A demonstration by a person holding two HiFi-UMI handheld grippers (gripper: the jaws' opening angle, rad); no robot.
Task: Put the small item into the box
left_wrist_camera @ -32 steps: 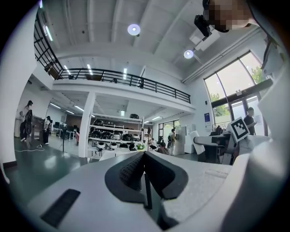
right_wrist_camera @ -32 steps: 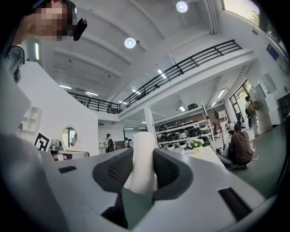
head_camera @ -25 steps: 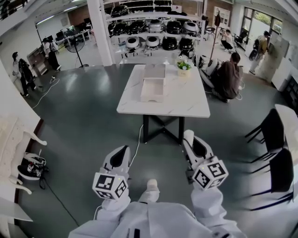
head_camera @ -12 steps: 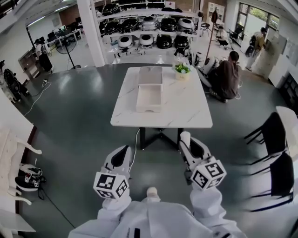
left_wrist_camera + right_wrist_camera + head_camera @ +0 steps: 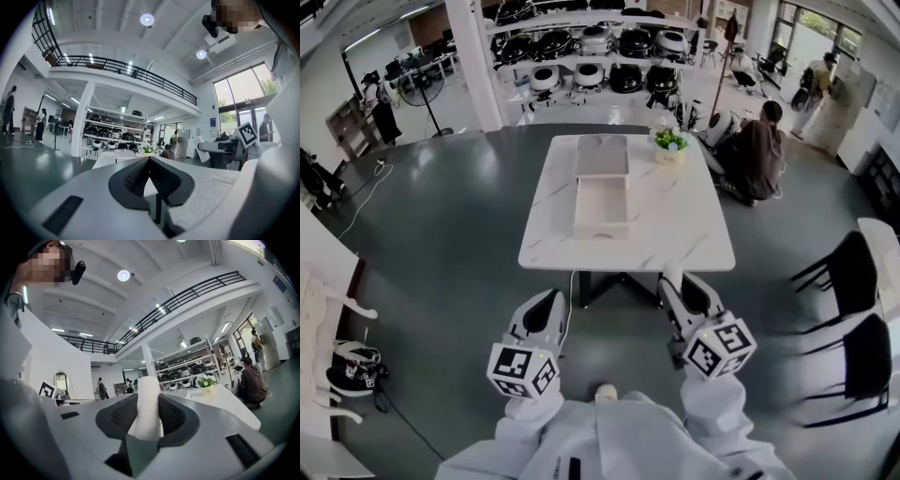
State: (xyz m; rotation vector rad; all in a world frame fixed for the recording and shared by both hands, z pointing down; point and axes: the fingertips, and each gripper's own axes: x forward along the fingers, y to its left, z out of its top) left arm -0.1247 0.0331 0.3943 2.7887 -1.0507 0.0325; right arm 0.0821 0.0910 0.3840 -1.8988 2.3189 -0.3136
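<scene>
On table (image 5: 675, 225) ahead, open box (image 5: 601, 228) near flower pot (image 5: 669, 150), right tongs (image 5: 673, 281) clamping small item (image 5: 147, 413), left tongs (image 5: 149, 160) closed

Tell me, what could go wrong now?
The white item pokes up well past the right gripper, which pinches only its lower part, so it might slip out on the way to the table. The box sits in the middle of the table, not at the near edge, so the item could be let go too early and land outside it.
</scene>
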